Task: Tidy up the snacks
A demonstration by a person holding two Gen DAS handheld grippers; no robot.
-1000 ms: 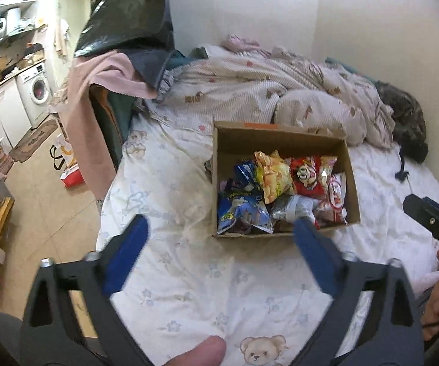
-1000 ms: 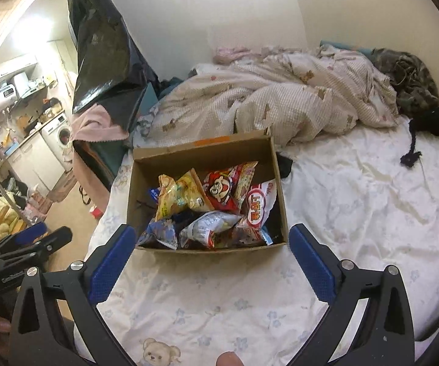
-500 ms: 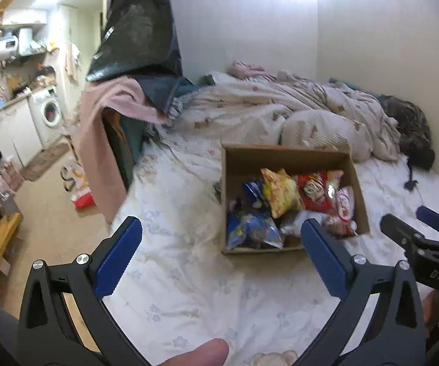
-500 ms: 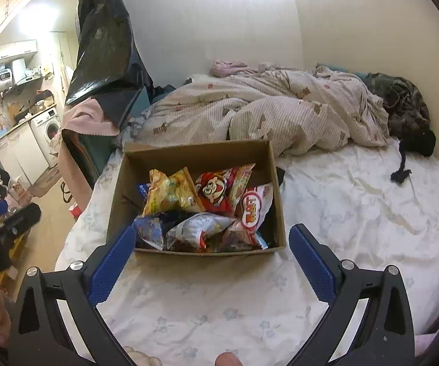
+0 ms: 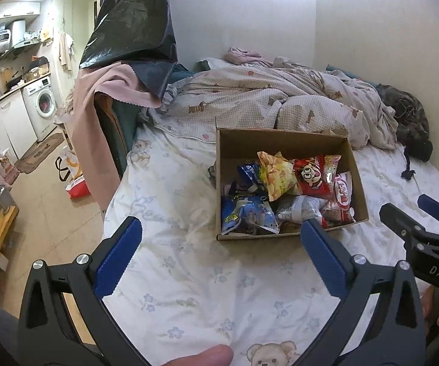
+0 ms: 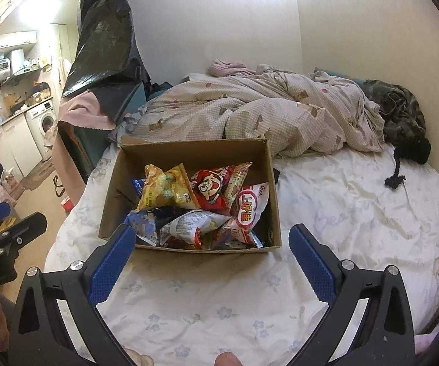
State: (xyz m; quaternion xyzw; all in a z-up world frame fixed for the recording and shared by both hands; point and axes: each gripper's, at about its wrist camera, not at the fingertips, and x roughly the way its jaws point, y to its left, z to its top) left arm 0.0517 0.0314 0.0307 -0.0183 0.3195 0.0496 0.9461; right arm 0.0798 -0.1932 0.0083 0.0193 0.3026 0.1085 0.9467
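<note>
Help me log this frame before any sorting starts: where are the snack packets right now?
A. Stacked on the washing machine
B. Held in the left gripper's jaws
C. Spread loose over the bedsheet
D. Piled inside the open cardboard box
D: the snack packets all lie heaped inside the open cardboard box on the bed sheet, while the left gripper and right gripper stand open and empty short of it.

Bed (image 6: 341, 213): snack box (image 6: 268, 189), quilt (image 6: 265, 116)
</note>
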